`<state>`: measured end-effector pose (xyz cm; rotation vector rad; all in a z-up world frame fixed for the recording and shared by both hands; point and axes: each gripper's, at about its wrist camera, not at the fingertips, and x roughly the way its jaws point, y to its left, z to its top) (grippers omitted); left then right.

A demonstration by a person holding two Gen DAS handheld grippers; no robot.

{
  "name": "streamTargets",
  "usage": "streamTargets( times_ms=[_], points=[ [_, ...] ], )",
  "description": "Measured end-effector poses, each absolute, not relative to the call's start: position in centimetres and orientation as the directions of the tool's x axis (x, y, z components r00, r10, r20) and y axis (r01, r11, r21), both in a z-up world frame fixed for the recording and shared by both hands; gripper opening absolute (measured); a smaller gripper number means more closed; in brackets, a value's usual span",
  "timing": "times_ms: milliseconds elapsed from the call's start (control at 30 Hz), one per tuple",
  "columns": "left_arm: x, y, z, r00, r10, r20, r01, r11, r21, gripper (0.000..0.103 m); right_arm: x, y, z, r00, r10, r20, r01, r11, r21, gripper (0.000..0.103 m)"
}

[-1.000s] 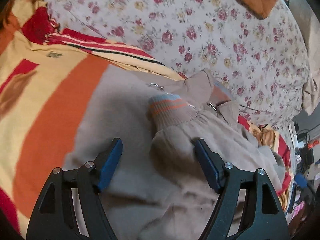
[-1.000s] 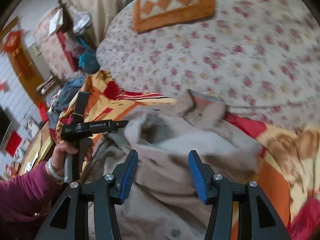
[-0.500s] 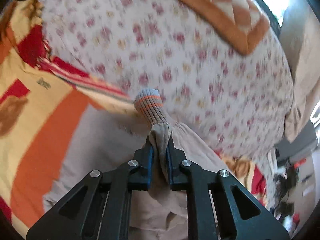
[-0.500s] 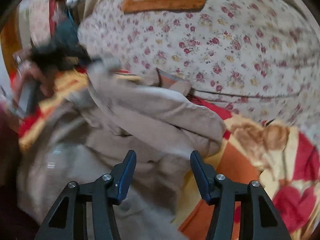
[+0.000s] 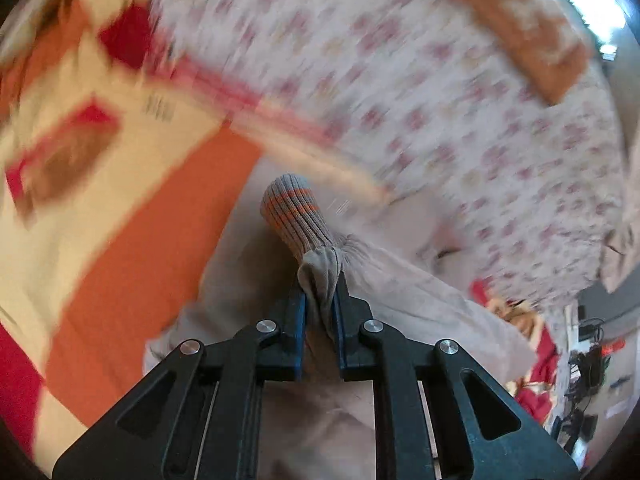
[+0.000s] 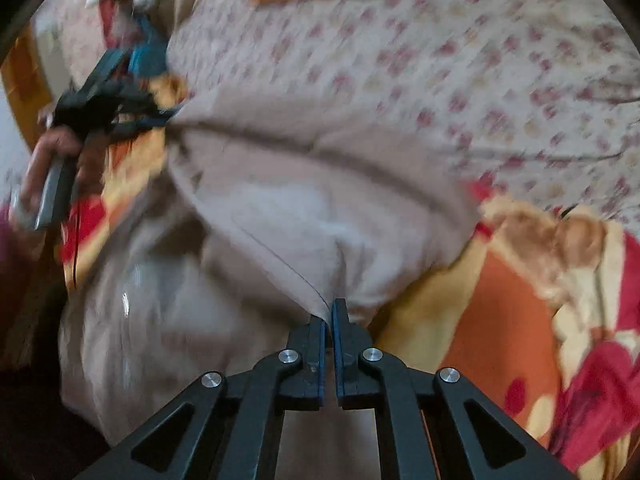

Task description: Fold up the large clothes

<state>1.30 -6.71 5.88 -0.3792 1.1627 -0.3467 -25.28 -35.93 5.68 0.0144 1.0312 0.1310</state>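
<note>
A large beige jacket (image 6: 304, 200) lies on the bed over an orange, yellow and red blanket. My left gripper (image 5: 321, 292) is shut on the end of a jacket sleeve, just behind its ribbed grey cuff (image 5: 294, 216) with orange stripes, which sticks out past the fingertips. My right gripper (image 6: 329, 314) is shut on a fold of the jacket's beige cloth near its lower edge. In the right wrist view the left gripper (image 6: 112, 108) and the hand holding it show at the far left, with the sleeve stretched towards it. Both views are blurred by motion.
A floral bedspread (image 5: 420, 92) covers the far part of the bed, with an orange checked cushion (image 5: 520, 36) on it. The blanket (image 6: 520, 320) spreads right of the jacket. Room clutter and cables (image 5: 588, 360) stand beyond the bed's right edge.
My left gripper closed on the sleeve behind the cuff and lifted it away to the left. My right gripper, open before, has shut on the jacket's cloth. The sleeve is now pulled taut.
</note>
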Motion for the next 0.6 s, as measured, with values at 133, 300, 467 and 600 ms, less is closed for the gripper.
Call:
streamTargets(
  times_ms=[133,300,467,600],
  points=[
    [1.3,-5.8,3.3,0.319,-0.462,-0.827,0.023,0.876,-0.481,0.011,-26.2,-37.2,7.2,0.537,0.209,-0.817,-0.100,0.978,0.185,0.003],
    [1.3,-5.8,5.0,0.342,-0.476,-0.811,0.044,0.870,-0.492,0.012,-24.0,-43.1,10.4,0.669,0.213,-0.712,0.090,0.928,0.363,0.074],
    [1.1,-6.1,5.3,0.355,-0.458,-0.815,0.061,0.882,-0.468,0.013,-17.3,-45.8,4.6,0.554,0.192,-0.810,0.303,0.860,0.411,0.081],
    [1.0,-6.4,5.7,0.369,-0.433,-0.822,0.093,0.897,-0.431,0.044,-13.5,-47.8,1.0,0.549,0.230,-0.804,0.393,0.778,0.491,0.045]
  ],
)
